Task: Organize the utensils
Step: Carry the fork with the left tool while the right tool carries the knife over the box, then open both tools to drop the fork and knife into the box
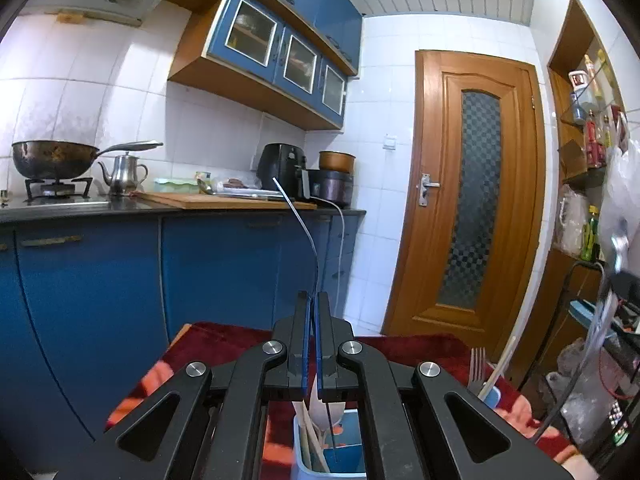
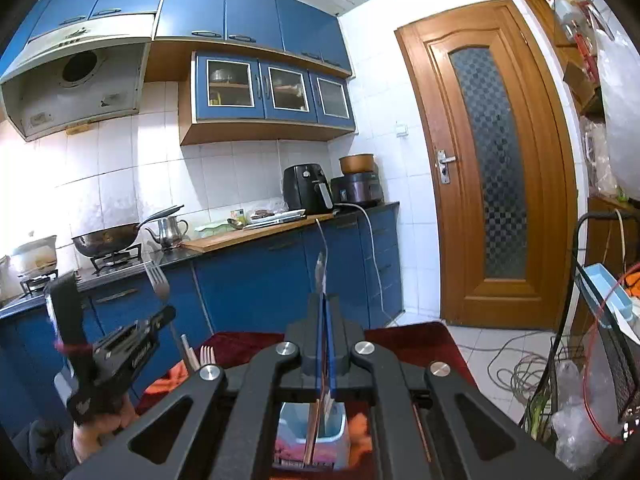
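Over at the far left of the worktop (image 1: 120,205) a wok (image 1: 54,159) sits on the burner, with a kettle (image 1: 122,174) just to its right and a chopping board (image 1: 224,201) further along the same worktop; the air fryer (image 1: 282,171) stands at the right end of that board. Nearer to me, well below the worktop, the left gripper (image 1: 313,300) has its fingers pressed onto a thin metal utensil (image 1: 298,220), seen edge-on, whose handle rises up past the fingertips while the lower end hangs into a blue holder (image 1: 348,456) on the red cloth (image 1: 224,340). A pale spoon (image 1: 326,408) and some chopsticks (image 1: 310,440) stand in that holder, and a fork (image 1: 478,368) stands upright in another blue cup just right of it. Further right, the right gripper (image 2: 325,300) pinches a utensil (image 2: 321,264) of its own, handle up, with chopsticks (image 2: 314,428) hanging below over a blue holder (image 2: 334,424). From the right wrist view the left gripper's utensil reads as a fork (image 2: 158,280), tines up. The door (image 1: 472,200) stands shut, right of the worktop.
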A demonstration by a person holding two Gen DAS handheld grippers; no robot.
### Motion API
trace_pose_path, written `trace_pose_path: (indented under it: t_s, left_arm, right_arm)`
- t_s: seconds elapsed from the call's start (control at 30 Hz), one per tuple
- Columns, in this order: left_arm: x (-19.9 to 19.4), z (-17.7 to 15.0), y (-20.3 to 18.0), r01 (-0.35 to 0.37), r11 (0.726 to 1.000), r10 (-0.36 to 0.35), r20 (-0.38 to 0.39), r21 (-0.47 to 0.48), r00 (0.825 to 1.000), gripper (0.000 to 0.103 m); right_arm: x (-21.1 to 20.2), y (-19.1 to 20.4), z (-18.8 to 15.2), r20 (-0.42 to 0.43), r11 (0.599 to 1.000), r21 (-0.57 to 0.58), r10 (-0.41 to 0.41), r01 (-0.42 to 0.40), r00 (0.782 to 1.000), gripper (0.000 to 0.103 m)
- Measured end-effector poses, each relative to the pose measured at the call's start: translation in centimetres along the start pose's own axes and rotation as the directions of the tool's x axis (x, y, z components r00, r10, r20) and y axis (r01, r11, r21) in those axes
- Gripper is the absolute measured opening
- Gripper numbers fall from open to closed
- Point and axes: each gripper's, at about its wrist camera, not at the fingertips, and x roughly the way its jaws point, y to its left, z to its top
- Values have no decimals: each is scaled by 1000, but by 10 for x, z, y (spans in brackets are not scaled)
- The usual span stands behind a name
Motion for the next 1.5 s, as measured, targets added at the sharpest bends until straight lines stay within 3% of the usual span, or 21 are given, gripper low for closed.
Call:
trace_pose_path:
  t_s: [0.67, 0.97, 1.13, 1.2, 1.3, 1.43, 1.5]
  left_arm:
    - [9, -39, 2, 45, 999, -45, -58, -2, 997, 2]
    - [13, -46, 3, 45, 999, -48, -100, -24, 994, 3]
    - [19, -49, 4, 55, 997, -64, -168, -59, 984, 7]
    - [18, -49, 3, 56, 997, -67, -189, -61, 980, 8]
    - [14, -48, 1, 65, 997, -74, -209, -51, 975, 12]
    - [3, -44, -2, 79, 995, -89, -232, -53, 969, 33]
    - [-2, -43, -3, 85, 995, -94, -239, -49, 967, 34]
  right_arm:
    - [57, 14, -3, 0, 994, -87, -72, 72, 997, 4]
    - [82, 11, -42, -154, 997, -73, -39, 28, 987, 4]
    - [83, 7, -55, -205, 1000, -22, 5, -10, 979, 18]
    - [79, 6, -56, -211, 1000, -7, 19, -21, 977, 18]
    - [70, 5, -54, -206, 999, 7, 36, -36, 978, 21]
    - [57, 5, -49, -206, 998, 31, 62, -57, 977, 27]
    - [47, 4, -47, -202, 996, 48, 79, -70, 976, 29]
